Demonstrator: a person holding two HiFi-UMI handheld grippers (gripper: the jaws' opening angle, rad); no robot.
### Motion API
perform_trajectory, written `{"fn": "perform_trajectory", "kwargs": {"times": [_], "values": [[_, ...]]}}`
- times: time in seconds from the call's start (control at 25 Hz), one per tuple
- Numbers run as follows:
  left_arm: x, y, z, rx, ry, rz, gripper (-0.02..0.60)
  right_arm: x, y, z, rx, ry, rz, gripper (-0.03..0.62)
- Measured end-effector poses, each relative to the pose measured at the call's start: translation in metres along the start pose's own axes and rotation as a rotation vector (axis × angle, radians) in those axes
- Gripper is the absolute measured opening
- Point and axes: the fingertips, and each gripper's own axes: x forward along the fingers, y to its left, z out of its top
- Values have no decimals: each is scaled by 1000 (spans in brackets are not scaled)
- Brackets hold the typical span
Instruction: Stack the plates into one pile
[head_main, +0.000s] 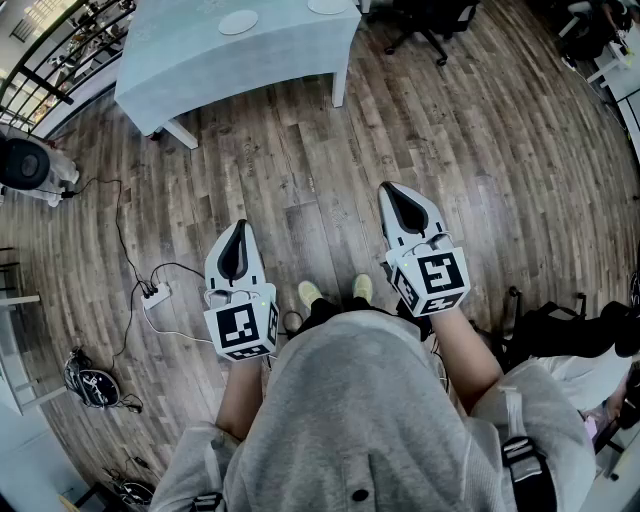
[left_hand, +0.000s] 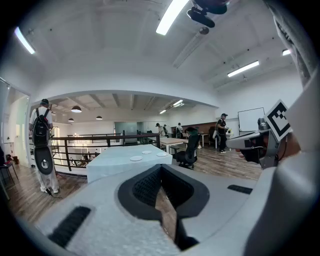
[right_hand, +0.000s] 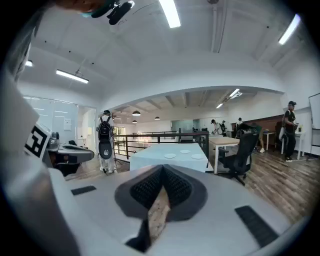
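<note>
Forward, left hand-held gripper (head_main: 240, 228), right hand-held gripper (head_main: 395, 191), closed

Open-plan office, upper level. Wood-plank floor (head_main: 300, 150); ceiling strip lights (right_hand: 170, 12). Black swivel chair (right_hand: 240, 150) at desk (right_hand: 222, 141), far right. Whiteboard (left_hand: 251, 119) on far right wall. Black railing (right_hand: 150, 134) far left. Cloth-covered table (head_main: 200, 60) far centre. Power strip (head_main: 155, 294) with cables, near left. People (left_hand: 222, 131) standing among far desks.

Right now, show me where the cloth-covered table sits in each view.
Head view: cloth-covered table along the top edge, left of centre.
Left gripper view: table mid-height, left of centre, far off.
Right gripper view: table mid-height, near centre, far off.
Shared landmark: the black railing beside the table.
</note>
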Motion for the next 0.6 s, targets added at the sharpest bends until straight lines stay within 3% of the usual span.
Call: {"fn": "perform_trajectory", "kwargs": {"times": [0.6], "values": [[4,40,9,12,-42,-63,18,20,24,15,56,-88,-71,26]]}}
